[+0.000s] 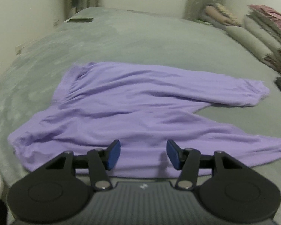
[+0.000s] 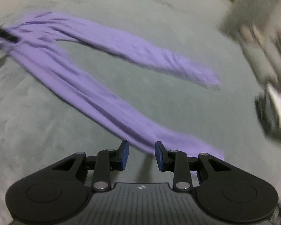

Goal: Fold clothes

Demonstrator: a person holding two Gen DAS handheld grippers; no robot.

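Observation:
A purple long-sleeved garment (image 1: pixel 133 105) lies spread flat on a grey bed cover (image 1: pixel 140 43). My left gripper (image 1: pixel 143 154) is open and empty, just above the garment's near edge. In the right wrist view the garment (image 2: pixel 106 101) shows two long purple strips that spread apart toward me. My right gripper (image 2: pixel 142 155) is open and empty, over the near end of the closer strip. The other gripper's dark tip (image 2: pixel 3 33) shows at the far left, by the garment's body.
Pillows and folded bedding (image 1: pixel 262 35) are stacked at the right side of the bed. A dark and white object (image 2: pixel 273 112) lies at the bed's right edge. A flat dark item (image 1: pixel 80 20) lies at the far end. A wall runs along the left.

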